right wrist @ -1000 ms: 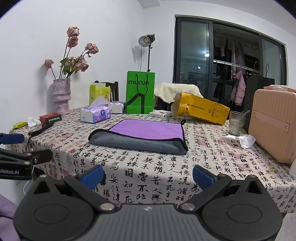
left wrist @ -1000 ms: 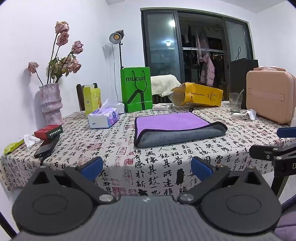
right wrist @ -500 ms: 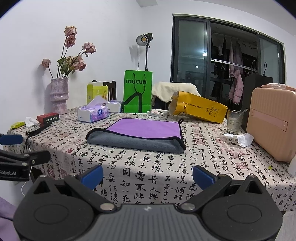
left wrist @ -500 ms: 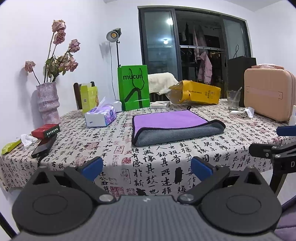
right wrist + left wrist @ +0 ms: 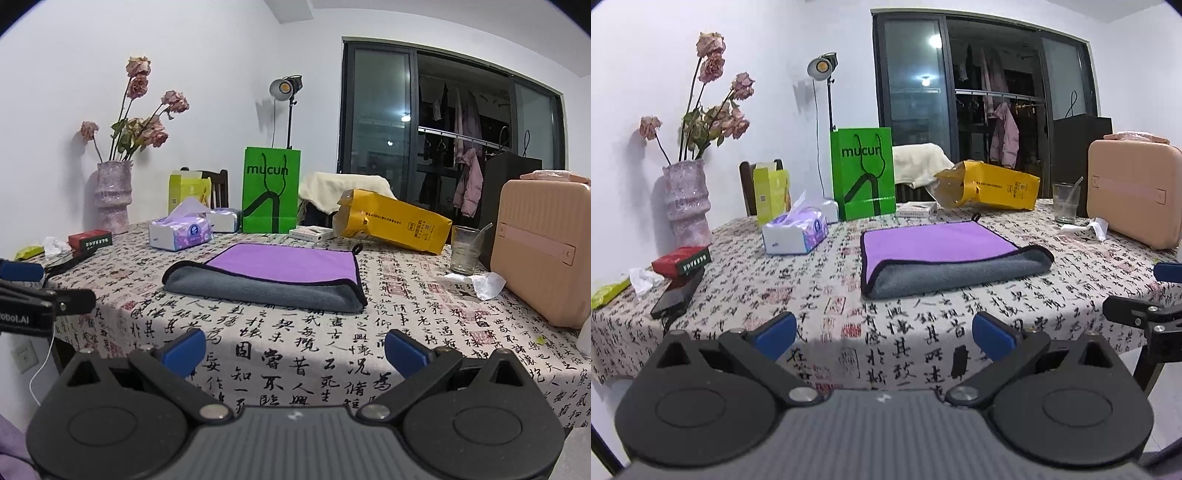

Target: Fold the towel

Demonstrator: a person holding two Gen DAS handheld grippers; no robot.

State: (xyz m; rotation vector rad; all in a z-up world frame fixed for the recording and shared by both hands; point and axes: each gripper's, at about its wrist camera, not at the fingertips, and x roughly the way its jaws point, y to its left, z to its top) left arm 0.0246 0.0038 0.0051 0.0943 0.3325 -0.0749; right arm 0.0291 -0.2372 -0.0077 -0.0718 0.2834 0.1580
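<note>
Towel (image 5: 945, 258) lies folded on the table, well beyond both released hand-held grippers (image 5: 884, 330) (image 5: 293, 349).

Folded purple-grey towel (image 5: 945, 258) flat mid-table

Black left gripper (image 5: 884, 334), blue fingertip pads (image 5: 775, 334), silver pivot screws, matching right gripper (image 5: 295, 349)

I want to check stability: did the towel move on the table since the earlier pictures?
No. The towel keeps its place before the green bag on the tablecloth.
</note>
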